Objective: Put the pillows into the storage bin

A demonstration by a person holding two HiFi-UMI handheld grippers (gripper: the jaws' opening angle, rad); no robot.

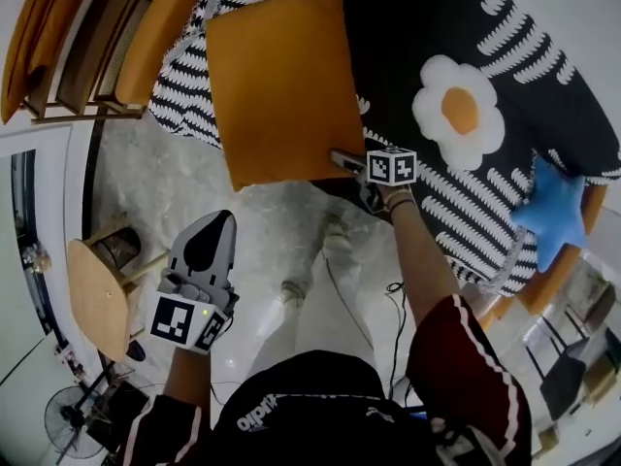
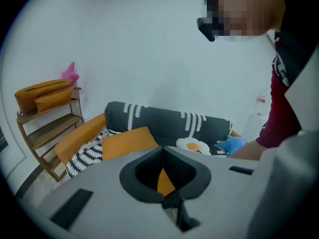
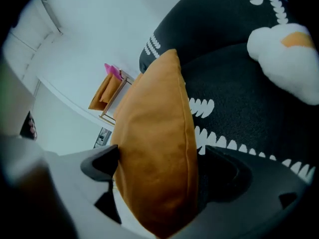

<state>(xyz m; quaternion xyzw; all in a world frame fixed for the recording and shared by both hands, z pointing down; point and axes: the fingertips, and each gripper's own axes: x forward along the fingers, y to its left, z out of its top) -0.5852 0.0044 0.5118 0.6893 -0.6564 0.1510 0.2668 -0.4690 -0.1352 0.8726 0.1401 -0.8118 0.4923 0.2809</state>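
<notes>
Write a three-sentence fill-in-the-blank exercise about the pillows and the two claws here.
1. The right claw has the edge of a square fabric pillow between its jaws; that pillow's colour is ___.
2. The left claw is ___, with nothing in it.
3. The blue plush pillow at the end of the black-and-white patterned sofa is shaped like a ___.
Missing words: orange; shut; star.

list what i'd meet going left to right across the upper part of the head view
wooden shelf rack → orange sofa arm → orange pillow → fried-egg pillow → blue star pillow
</notes>
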